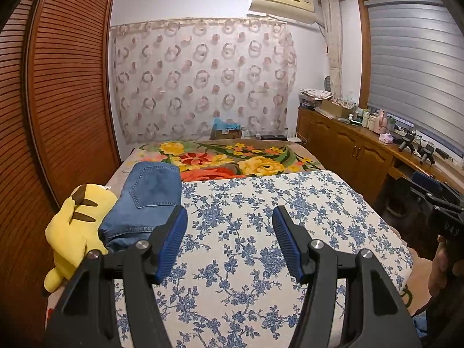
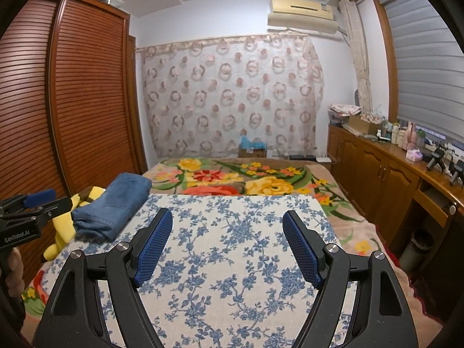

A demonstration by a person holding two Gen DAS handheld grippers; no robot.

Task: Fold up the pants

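Left gripper (image 1: 229, 217) and right gripper (image 2: 227, 217): jaws spread wide, nothing held, above the blue-floral cloth (image 1: 261, 203). Folded jeans (image 1: 145, 200) lie ahead-left of both, touching the yellow plush toy (image 1: 72, 232).

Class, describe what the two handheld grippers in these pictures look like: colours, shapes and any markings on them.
Each gripper is matt black plastic with two angled, strut-like fingers joined by round silver pivot bolts. The left gripper and right gripper both end in long blue pads with a ribbed or gridded rubber texture. White lettering reading GenRobot.AI marks the left gripper's body, seen from the right wrist view. No cables show.
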